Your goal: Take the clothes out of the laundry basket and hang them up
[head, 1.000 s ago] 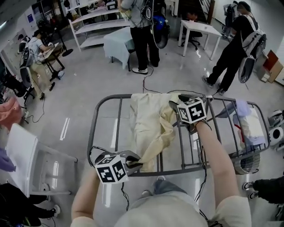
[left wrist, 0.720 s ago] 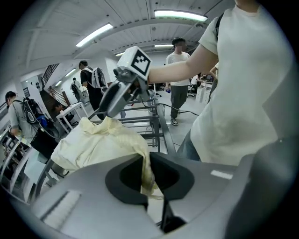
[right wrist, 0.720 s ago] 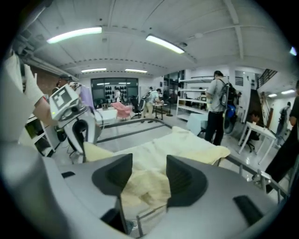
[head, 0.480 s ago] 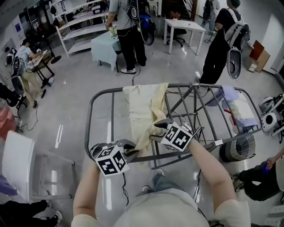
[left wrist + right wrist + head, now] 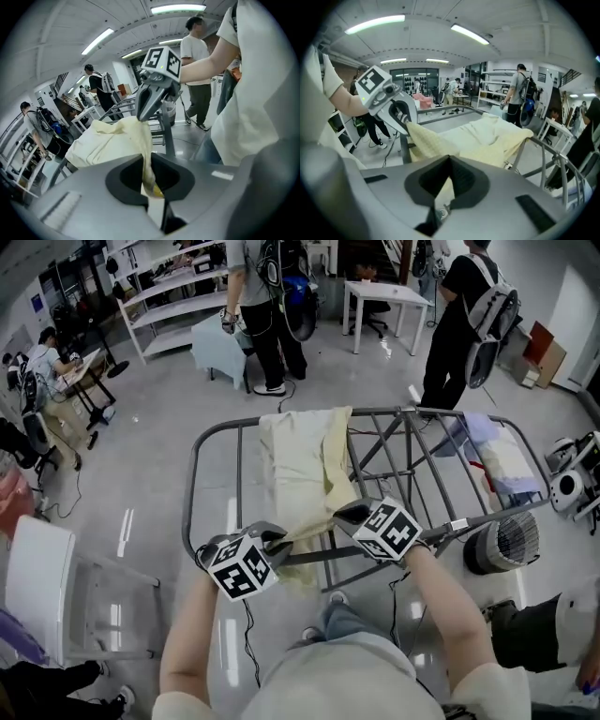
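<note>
My right gripper (image 5: 345,515), earlier far over the grey metal drying rack (image 5: 194,486), is just closing on the pale yellow cloth garment (image 5: 302,456) beside my left gripper (image 5: 279,542), which is pinching it too.

Cream garment (image 5: 300,456) edge hidden inside left hand-held gripper (image 5: 279,542) and right hand-held gripper (image 5: 344,514)

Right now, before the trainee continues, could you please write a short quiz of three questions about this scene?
1. True or false: the yellow cloth lies on the floor.
2. What do the left tongs and the right tongs grip? A) the yellow cloth B) a hanger C) nothing
3. Fill in: the cloth is draped over a grey metal ____.
Key: 1 false, it hangs over the drying rack. 2 A; the right tongs have just closed on it. 3 rack.
</note>
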`<control>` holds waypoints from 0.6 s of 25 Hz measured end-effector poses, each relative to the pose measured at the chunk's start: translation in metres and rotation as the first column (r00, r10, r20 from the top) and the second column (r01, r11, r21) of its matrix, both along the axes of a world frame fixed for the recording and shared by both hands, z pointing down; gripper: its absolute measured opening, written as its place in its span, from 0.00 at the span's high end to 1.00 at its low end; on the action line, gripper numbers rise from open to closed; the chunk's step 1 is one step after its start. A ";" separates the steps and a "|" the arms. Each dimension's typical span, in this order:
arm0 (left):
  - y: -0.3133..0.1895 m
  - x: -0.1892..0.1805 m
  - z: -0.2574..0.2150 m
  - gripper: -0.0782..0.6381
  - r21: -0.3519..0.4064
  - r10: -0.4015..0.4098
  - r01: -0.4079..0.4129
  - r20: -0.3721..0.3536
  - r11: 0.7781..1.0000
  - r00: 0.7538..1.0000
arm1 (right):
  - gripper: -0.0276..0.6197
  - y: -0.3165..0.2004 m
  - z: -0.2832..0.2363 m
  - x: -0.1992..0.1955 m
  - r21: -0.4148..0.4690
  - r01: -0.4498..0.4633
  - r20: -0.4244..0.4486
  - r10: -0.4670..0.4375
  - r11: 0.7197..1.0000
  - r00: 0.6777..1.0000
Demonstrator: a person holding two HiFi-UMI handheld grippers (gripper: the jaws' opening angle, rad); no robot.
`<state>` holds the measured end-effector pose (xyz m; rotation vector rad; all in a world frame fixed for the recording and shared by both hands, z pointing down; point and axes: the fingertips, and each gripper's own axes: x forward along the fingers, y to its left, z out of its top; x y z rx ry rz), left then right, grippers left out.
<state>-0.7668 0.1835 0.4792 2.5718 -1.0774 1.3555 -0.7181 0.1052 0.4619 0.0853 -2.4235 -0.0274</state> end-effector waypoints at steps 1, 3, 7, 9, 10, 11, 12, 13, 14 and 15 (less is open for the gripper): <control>-0.002 -0.001 0.001 0.84 0.021 -0.012 0.011 0.023 1.000 1.000 | 0.95 0.004 -0.006 0.010 -0.004 -0.016 0.009 0.016 1.000 1.000; -0.005 0.001 0.006 0.84 0.059 -0.022 0.017 0.075 0.998 0.997 | 0.95 0.017 -0.013 0.029 -0.013 -0.048 0.014 0.048 0.999 0.999; -0.007 0.010 0.015 0.83 0.063 -0.020 0.013 0.114 0.998 0.993 | 0.95 0.045 -0.003 0.053 -0.013 -0.091 -0.010 0.091 0.996 0.996; -0.004 0.015 0.016 0.80 0.034 -0.020 0.018 0.064 0.999 0.998 | 0.95 0.051 0.006 0.058 -0.004 -0.117 -0.016 0.117 0.993 0.993; 0.000 0.017 0.014 0.77 0.015 -0.020 0.020 0.022 1.000 1.000 | 0.95 0.054 0.009 0.060 -0.006 -0.128 -0.011 0.128 0.992 0.992; 0.005 0.020 0.012 0.73 -0.002 -0.022 0.022 -0.023 1.000 1.000 | 0.95 0.058 0.009 0.061 -0.016 -0.141 -0.002 0.141 0.990 0.990; 0.009 0.021 0.009 0.71 -0.014 -0.025 0.024 -0.064 1.000 0.998 | 0.95 0.061 0.007 0.063 -0.029 -0.153 0.010 0.153 0.988 0.988; 0.013 0.022 0.006 0.70 -0.023 -0.030 0.028 -0.098 0.999 0.995 | 0.95 0.062 0.005 0.064 -0.037 -0.165 0.022 0.166 0.986 0.986; 0.015 0.021 0.003 0.67 -0.030 -0.039 0.035 -0.128 0.999 0.991 | 0.95 0.060 0.002 0.064 -0.032 -0.179 0.034 0.180 0.983 0.983; 0.016 0.020 0.000 0.63 -0.034 -0.053 0.048 -0.165 0.998 0.985 | 0.95 0.056 -0.001 0.064 -0.010 -0.199 0.050 0.199 0.980 0.979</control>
